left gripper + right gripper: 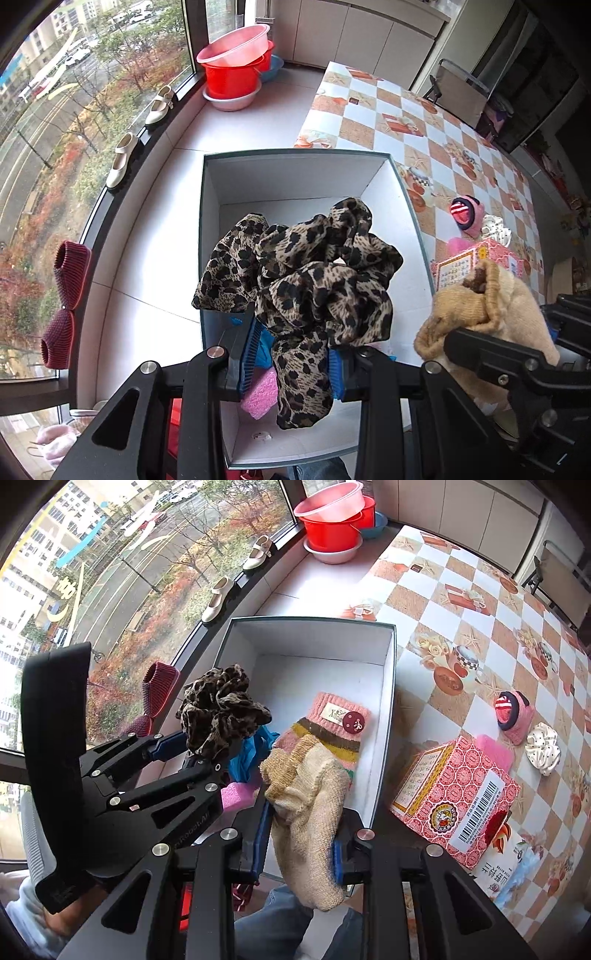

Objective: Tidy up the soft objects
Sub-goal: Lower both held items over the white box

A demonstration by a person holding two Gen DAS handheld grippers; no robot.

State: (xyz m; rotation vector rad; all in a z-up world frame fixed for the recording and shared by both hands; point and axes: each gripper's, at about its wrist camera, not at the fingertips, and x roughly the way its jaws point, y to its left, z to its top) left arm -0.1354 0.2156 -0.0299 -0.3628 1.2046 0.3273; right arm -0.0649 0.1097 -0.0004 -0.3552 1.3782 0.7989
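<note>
My left gripper [295,354] is shut on a leopard-print scrunchie [310,273] and holds it above the near end of an open white box [295,173]. It also shows in the right wrist view [221,710]. My right gripper [301,834] is shut on a cream knitted sock [314,805], held over the box's near right edge [384,738]; the sock shows at the right in the left wrist view [491,306]. In the box lie a pink striped sock [332,727], a blue cloth [247,757] and a pink sponge-like piece [258,397].
The box stands at the edge of a checkered tablecloth [480,602]. On the cloth lie a pink patterned carton [458,797], a pink and navy sock roll [511,710] and a white dotted scrunchie [543,749]. Red and pink basins [236,66], shoes and maroon slippers [66,295] sit along the window.
</note>
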